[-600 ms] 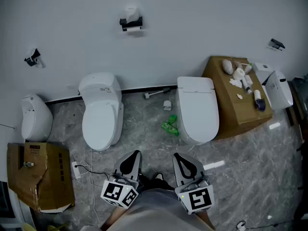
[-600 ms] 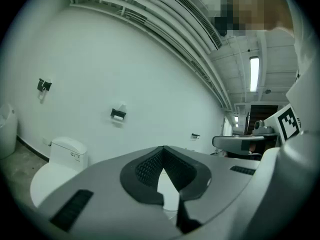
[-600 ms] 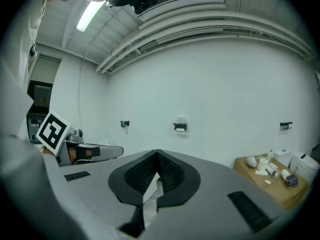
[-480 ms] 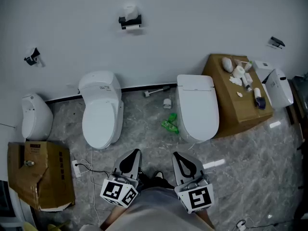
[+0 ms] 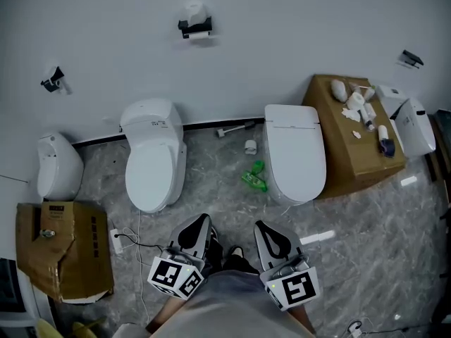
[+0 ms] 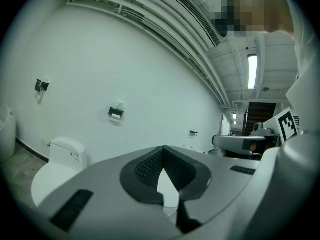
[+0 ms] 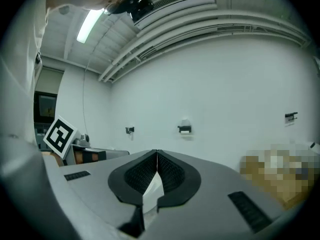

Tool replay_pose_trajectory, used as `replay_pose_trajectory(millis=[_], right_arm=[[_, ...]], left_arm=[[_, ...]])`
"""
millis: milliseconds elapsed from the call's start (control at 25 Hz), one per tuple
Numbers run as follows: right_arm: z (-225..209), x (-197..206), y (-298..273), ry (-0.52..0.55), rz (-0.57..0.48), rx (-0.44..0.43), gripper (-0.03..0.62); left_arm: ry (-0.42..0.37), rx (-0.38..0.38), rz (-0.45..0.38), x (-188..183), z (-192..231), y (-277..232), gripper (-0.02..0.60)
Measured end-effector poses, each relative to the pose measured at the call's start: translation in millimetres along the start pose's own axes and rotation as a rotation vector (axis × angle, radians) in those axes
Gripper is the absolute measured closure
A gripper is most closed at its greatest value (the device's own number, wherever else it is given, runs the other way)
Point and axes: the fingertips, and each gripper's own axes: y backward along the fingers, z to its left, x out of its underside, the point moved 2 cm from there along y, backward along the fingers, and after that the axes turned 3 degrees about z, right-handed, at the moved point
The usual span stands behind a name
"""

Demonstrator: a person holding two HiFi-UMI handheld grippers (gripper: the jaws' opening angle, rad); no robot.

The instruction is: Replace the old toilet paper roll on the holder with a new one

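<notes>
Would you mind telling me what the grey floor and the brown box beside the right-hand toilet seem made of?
Grey floor: likely polished marble or marble-look tile; pale veining, glossy light reflections. Brown box: probably cardboard; matte tan faces, creased edges.

Dim, bluish cast; ceiling strip light (image 6: 252,71) glares; gripper views fisheye-warped, corners black.

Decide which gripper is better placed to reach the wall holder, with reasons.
Left, probably: the left gripper lines up with the holder; the right gripper sits off to the side. Both shut, empty.

Probably a fixture workshop, toilets (image 5: 153,166) in a row, cardboard boxes (image 5: 65,251)
</notes>
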Motion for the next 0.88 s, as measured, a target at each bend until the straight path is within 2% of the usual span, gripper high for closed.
replay_pose_trajectory(millis=[440, 880], right_arm=[[-7.8, -7.8, -24.9, 0.043, -0.008, -0.034, 0.577], [-20.9, -19.8, -97.4, 0.044, 0.007, -0.049, 0.577]], left_arm=[[0.05, 0.042, -0.008, -5.5, 15.5, -27.0, 0.577], [0.059, 0.062, 0.0, -25.6, 69.4, -71.6, 0.577]])
